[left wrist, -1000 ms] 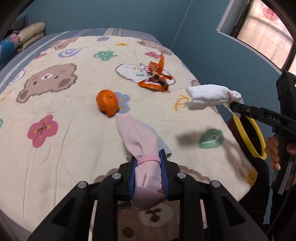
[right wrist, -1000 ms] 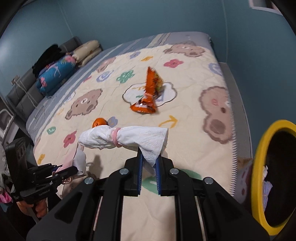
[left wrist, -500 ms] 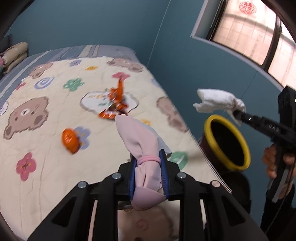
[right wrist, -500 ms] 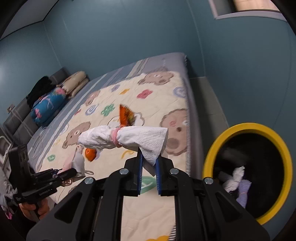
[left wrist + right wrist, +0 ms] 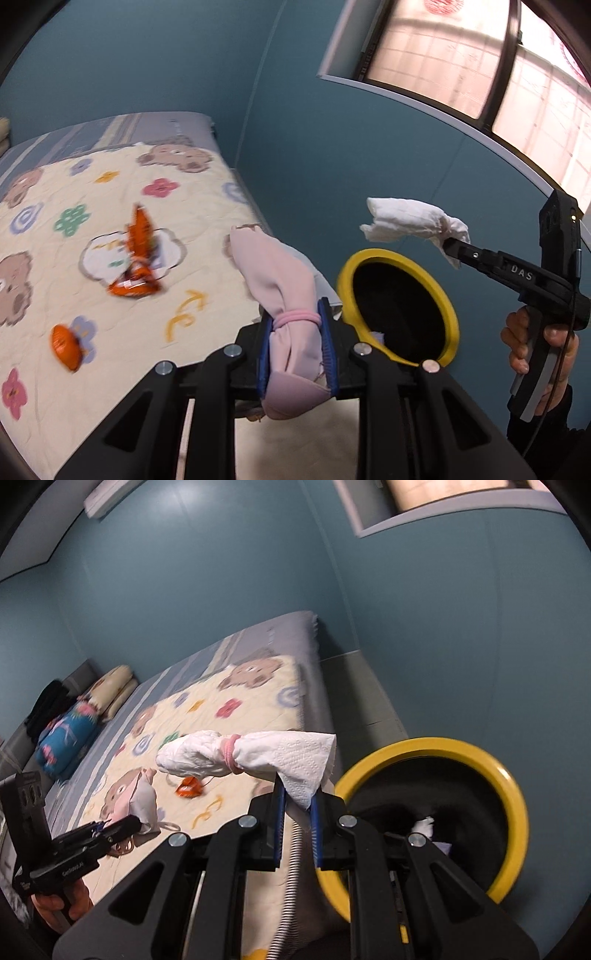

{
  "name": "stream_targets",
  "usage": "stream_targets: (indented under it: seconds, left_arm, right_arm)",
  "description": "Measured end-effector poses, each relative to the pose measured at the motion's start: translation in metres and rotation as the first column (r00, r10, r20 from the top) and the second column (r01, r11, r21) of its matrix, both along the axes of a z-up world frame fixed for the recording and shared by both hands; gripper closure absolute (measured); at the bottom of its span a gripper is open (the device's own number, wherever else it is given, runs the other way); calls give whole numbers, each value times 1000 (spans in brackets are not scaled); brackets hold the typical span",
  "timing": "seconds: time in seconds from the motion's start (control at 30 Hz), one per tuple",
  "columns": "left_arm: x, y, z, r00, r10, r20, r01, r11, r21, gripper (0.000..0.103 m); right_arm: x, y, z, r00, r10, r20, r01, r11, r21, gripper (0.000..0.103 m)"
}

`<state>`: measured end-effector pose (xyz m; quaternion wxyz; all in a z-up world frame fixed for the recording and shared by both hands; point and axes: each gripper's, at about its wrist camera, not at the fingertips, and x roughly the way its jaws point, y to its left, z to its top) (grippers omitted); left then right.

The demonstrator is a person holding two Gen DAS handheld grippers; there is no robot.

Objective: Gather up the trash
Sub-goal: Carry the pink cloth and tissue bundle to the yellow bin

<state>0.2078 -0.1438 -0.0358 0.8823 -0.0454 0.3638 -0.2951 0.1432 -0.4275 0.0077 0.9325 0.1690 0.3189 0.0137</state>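
Two soft, light bundles: my left tongs (image 5: 297, 341) squeeze the pink cloth (image 5: 284, 291) at its band; my right tongs (image 5: 297, 806) pinch the white tissue's (image 5: 251, 755) floppy corner.

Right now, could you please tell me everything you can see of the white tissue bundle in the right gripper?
The white tissue bundle looks like soft embossed paper, cinched near its middle by a pink hair band. The right gripper is shut on one loose corner, so the bundle juts out sideways in the air. It touches nothing else. The yellow-rimmed bin stands just beside and below it, with the bed behind.
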Motion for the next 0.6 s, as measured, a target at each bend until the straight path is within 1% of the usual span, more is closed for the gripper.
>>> stream_targets:
  seconds: [0.2,0.4,0.6]
  left_arm:
    - [9,-51,1,996,-87,-1,87,996,11,82]
    - [15,-87,-1,989,-145,-8,145,989,22,81]
    - [21,-121,-10,981,-190,-25,191,981,42,82]
  right_arm:
    - [-7,-41,-4,995,-98,-6,98,995,14,91]
    - [-11,-69,-15,987,-156,-20,157,987,27,91]
    - [-8,-90,-30,978,-206,-36,207,978,23,91]
